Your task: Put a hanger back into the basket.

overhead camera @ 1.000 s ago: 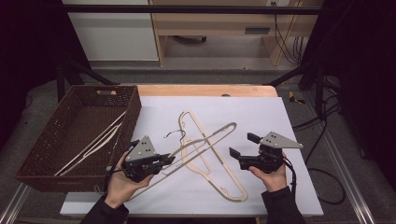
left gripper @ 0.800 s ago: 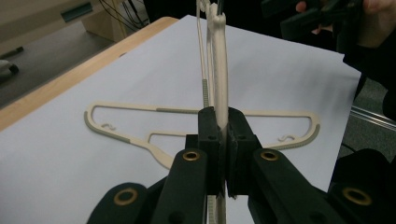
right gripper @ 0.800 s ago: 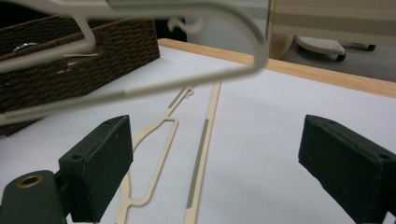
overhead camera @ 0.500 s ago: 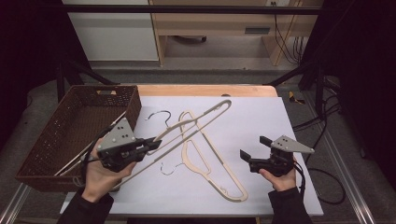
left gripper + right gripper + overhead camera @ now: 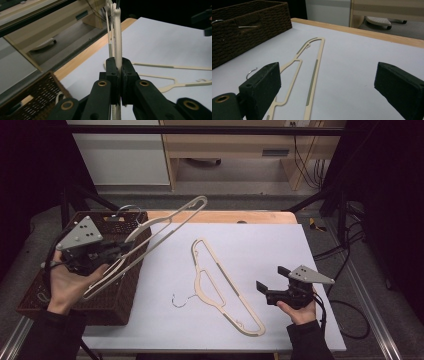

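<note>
My left gripper [image 5: 116, 251] is shut on a cream hanger [image 5: 170, 220], held in the air over the brown wicker basket [image 5: 129, 296] at the table's left. In the left gripper view the jaws pinch the hanger's [image 5: 117, 37] thin bar between the pads [image 5: 112, 72]. A second cream hanger [image 5: 220, 287] lies flat in the middle of the white table top, its wire hook [image 5: 181, 300] pointing left. My right gripper [image 5: 271, 277] hovers open near the front right, just right of that hanger [image 5: 315, 62], with nothing between its fingers [image 5: 263, 82].
The basket [image 5: 242, 27] holds at least one wire hook [image 5: 247, 26]. The white sheet [image 5: 280, 245] covers a wooden table whose far edge [image 5: 225, 216] shows. Cables hang off the right side. A cabinet and shelf stand beyond the table.
My left gripper has risen and swung left with the hanger, from the table's middle to above the basket. The right gripper has hardly moved and stays open.
</note>
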A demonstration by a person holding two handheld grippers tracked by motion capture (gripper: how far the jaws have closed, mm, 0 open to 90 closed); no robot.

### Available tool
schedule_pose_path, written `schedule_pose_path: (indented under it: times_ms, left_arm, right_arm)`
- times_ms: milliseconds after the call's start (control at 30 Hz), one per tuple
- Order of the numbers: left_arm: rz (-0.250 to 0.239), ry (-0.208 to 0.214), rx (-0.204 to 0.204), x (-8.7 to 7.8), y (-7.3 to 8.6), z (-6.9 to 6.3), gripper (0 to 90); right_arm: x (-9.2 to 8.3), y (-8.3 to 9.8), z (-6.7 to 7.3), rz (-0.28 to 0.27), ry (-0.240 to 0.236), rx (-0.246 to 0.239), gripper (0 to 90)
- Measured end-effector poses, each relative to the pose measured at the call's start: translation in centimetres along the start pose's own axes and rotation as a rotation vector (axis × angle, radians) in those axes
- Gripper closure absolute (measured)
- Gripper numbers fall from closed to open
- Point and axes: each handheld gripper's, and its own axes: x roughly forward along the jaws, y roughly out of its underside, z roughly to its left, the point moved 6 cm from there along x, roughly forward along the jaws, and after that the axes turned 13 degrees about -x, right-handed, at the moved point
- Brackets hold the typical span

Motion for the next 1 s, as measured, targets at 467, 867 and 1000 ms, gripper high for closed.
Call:
schedule_pose_path:
  times_ms: [467, 867, 1000]
  left_arm:
    - [0.032, -0.082, -0.014, 0.2, 2.4, 6.0, 86.5]
    - [0.089, -0.153, -0.056, -1.2, 5.7, 10.6, 86.5]
    - [0.085, -0.168, -0.072, -1.6, 6.4, 11.5, 86.5]
  right_arm:
    - [0.2, 0.2, 0.1, 0.005, -0.005, -0.009, 7.3]
    - [0.2, 0.2, 0.1, 0.007, -0.006, -0.011, 7.5]
    - [0.3, 0.2, 0.1, 0.008, -0.008, -0.011, 7.5]
